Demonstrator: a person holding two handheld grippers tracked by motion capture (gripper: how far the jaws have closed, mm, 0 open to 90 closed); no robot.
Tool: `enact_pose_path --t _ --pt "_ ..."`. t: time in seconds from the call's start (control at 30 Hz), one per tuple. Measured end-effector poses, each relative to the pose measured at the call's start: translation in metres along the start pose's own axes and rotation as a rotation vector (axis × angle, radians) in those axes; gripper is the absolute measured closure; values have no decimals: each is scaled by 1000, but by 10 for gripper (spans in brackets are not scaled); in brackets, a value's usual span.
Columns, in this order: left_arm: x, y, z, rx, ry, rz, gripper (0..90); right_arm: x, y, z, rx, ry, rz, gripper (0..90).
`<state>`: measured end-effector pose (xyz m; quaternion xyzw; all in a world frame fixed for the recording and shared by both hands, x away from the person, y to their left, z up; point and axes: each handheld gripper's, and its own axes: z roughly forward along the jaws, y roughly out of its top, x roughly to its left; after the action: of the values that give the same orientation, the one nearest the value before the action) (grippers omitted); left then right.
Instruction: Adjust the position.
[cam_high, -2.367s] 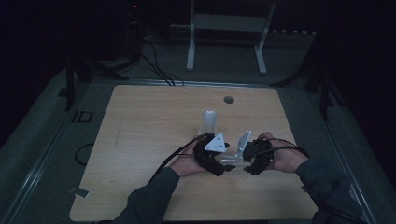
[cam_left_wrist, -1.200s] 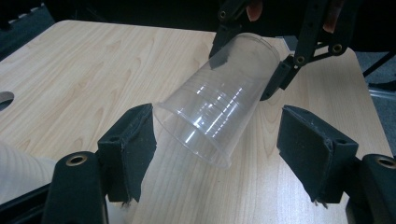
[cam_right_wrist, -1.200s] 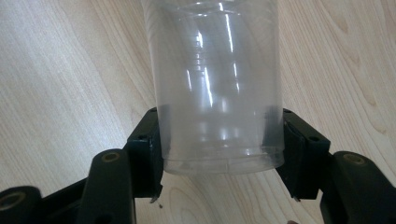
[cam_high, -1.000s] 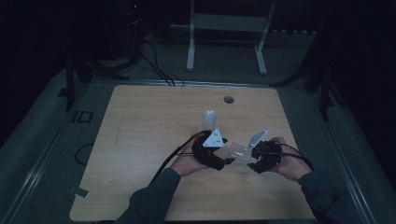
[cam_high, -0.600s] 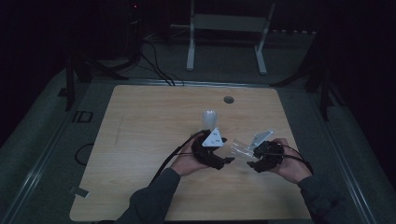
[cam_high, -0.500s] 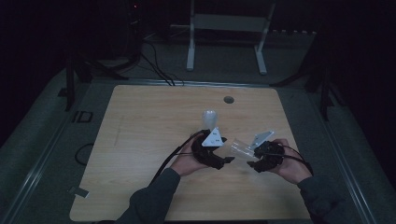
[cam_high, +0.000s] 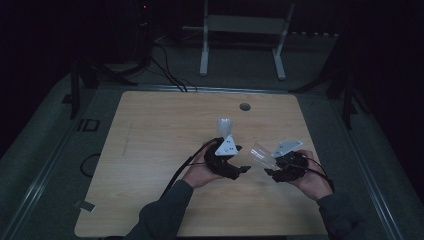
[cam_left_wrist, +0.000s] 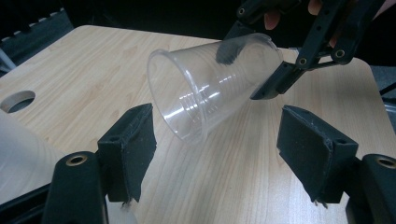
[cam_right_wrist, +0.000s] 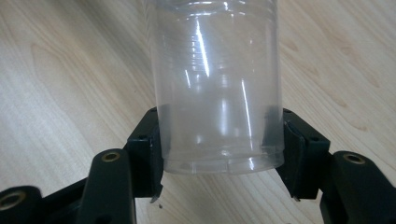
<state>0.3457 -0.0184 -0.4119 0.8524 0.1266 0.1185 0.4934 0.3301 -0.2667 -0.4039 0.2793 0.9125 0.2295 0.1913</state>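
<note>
Cup, clear plastic, tilted above table: clamped at base by right gripper; left gripper jaws apart, empty, just beside cup rim; 2nd cup nearby

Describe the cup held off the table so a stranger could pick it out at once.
On the wooden table, look near the front edge at the right gripper. Its jaws clamp the base of a clear plastic cup, tilted in the air. The other cup stands on the table behind the left gripper.

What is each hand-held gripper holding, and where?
Right hand-held gripper clamps the clear cup near its base. Left hand-held gripper stands open, holding nothing.
</note>
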Motion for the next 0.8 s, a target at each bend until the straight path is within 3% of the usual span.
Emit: enact_pose_path --t 0.8 --pt "0 -2 1 -11 16 -18 275 9 -11 0 -133 -49 101 417"
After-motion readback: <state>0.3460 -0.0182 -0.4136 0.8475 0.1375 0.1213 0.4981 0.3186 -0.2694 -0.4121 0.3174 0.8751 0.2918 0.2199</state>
